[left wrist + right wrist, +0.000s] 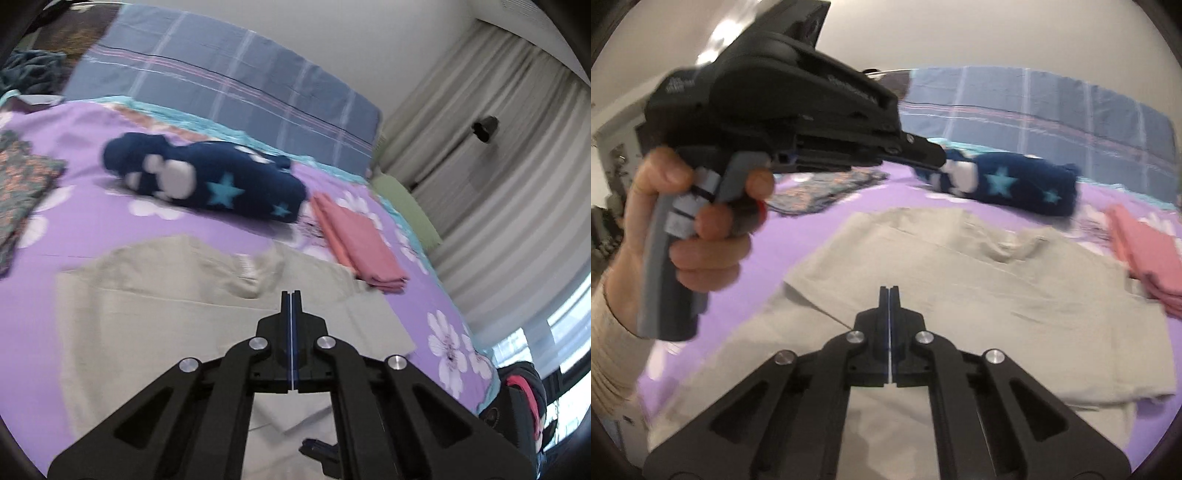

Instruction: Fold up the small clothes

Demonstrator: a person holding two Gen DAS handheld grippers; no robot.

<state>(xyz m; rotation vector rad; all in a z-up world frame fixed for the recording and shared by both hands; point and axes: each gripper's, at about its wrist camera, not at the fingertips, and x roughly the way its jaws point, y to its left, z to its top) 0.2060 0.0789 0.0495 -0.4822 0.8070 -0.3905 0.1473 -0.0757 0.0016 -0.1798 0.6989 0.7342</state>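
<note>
A beige garment lies spread flat on the purple flowered bedsheet; it also shows in the right wrist view. My left gripper is shut and empty, held above the garment's middle. My right gripper is shut and empty, above the garment's near part. The left gripper's body also shows in the right wrist view, held in a hand at the upper left, above the bed.
A dark blue star-patterned bundle lies beyond the garment. A folded pink cloth sits to the right, a folded patterned cloth to the left. A plaid pillow is at the back, curtains to the right.
</note>
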